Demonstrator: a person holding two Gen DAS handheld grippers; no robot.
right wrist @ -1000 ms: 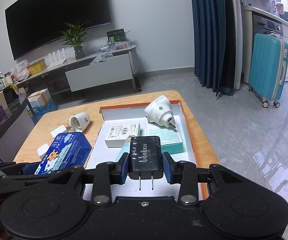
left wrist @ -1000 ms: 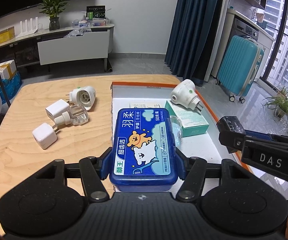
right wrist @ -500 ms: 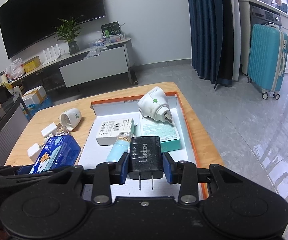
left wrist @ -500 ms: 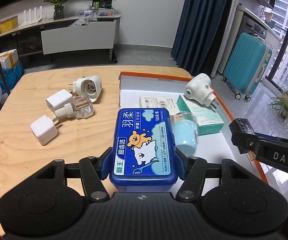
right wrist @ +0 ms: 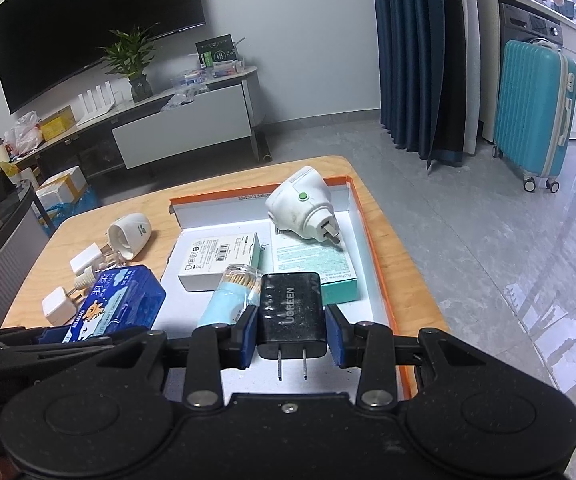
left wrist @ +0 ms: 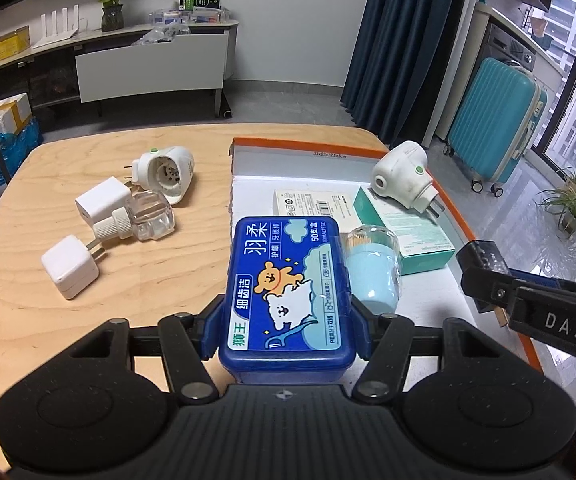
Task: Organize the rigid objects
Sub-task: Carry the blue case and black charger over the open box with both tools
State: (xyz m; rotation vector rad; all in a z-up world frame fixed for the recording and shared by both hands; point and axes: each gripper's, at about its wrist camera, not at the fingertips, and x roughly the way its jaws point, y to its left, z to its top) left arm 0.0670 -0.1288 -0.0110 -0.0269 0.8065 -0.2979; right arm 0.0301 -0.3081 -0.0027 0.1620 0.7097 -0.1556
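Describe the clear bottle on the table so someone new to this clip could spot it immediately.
Start at the wooden table, on its bare part left of the orange-rimmed tray. Among the white chargers lies the bottle, on its side. It alone is see-through, with a white screw neck.

Left tongs (left wrist: 286, 326) and right tongs (right wrist: 291, 334) each grip an object, side by side.

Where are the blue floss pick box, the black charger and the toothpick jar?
blue floss pick box (left wrist: 288, 284): left wrist view, on its printed lid.
black UGREEN charger (right wrist: 291, 316): right wrist view, on its top face.
toothpick jar (left wrist: 373, 268): left wrist view, on its pale blue body.
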